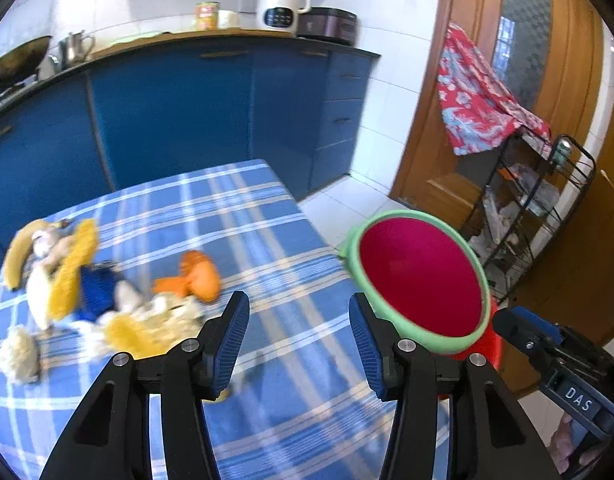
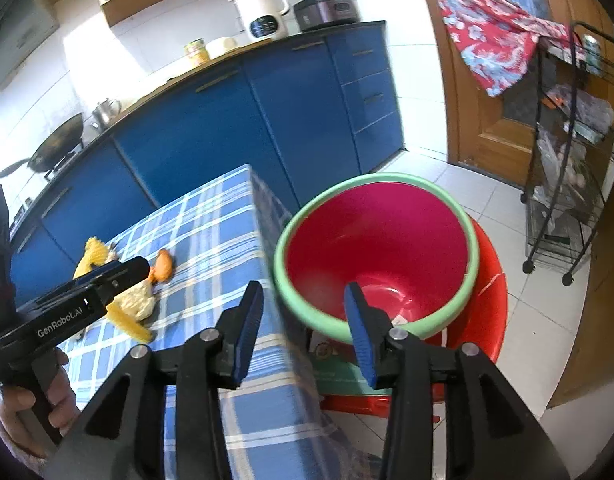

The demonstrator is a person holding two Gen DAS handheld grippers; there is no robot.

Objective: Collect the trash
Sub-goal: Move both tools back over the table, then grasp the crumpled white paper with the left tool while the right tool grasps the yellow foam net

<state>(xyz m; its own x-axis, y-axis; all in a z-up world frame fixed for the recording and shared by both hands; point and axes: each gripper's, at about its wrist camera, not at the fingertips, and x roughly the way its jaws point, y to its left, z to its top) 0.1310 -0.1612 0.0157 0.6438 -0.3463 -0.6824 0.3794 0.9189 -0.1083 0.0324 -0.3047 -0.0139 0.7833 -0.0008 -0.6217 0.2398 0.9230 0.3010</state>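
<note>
A pile of trash lies on the left of the blue checked tablecloth (image 1: 267, 240): banana peels (image 1: 73, 268), a blue wrapper (image 1: 97, 290), pale scraps (image 1: 19, 354) and an orange peel (image 1: 199, 276). The peel also shows in the right wrist view (image 2: 163, 266). A red basin with a green rim (image 1: 423, 276) sits beside the table's right edge on a red stool (image 2: 491, 280). My left gripper (image 1: 299, 340) is open and empty above the cloth, right of the pile. My right gripper (image 2: 303, 328) is open and empty over the table edge next to the basin (image 2: 379, 248).
Blue kitchen cabinets (image 1: 187, 112) run behind the table, with a white kettle (image 1: 281, 2) and a wok (image 1: 15, 64) on the counter. A black wire rack (image 2: 567, 176) and a wooden door (image 1: 507, 80) with a red patterned cloth (image 1: 479, 100) stand at right. White tiled floor (image 2: 539, 320) surrounds the stool.
</note>
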